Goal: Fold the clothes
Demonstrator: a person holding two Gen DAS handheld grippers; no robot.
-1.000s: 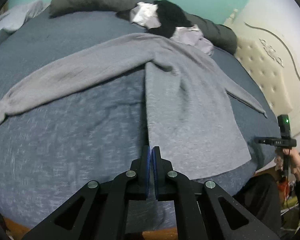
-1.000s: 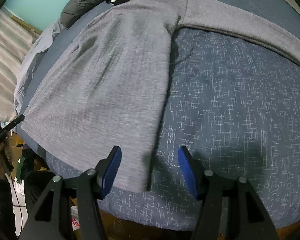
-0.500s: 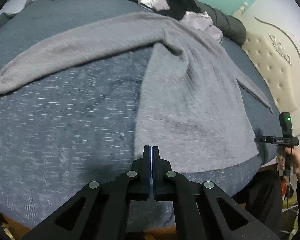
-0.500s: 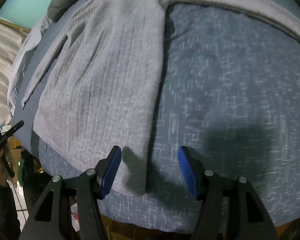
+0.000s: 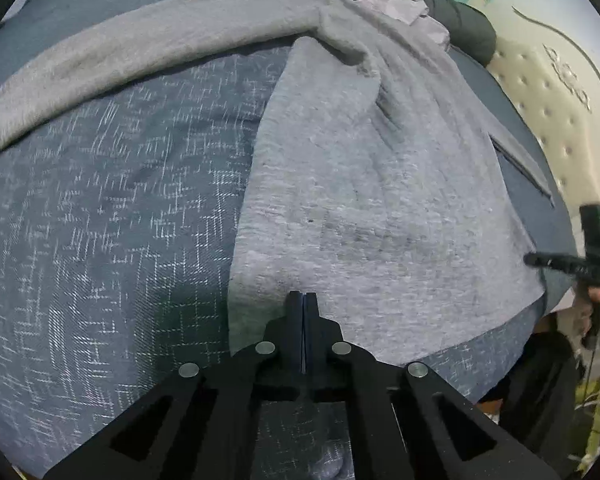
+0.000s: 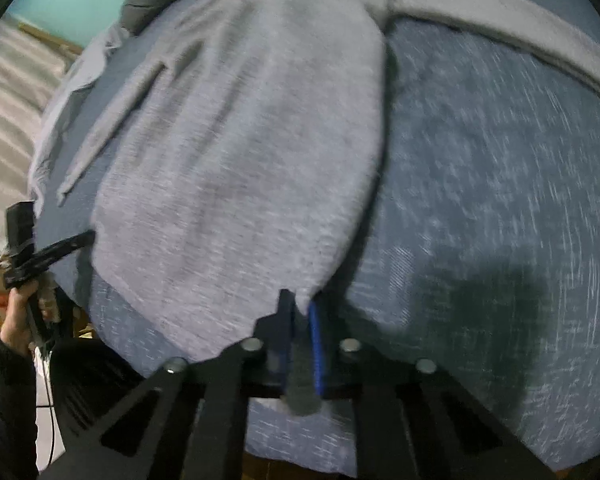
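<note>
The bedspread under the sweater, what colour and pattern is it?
The bedspread is dark blue-grey with small white crosshatch flecks, clearest in the left wrist view.

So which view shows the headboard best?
The left wrist view: the cream tufted headboard fills its upper right edge beyond the bed. The right wrist view shows none of it, only the sweater and bed.
</note>
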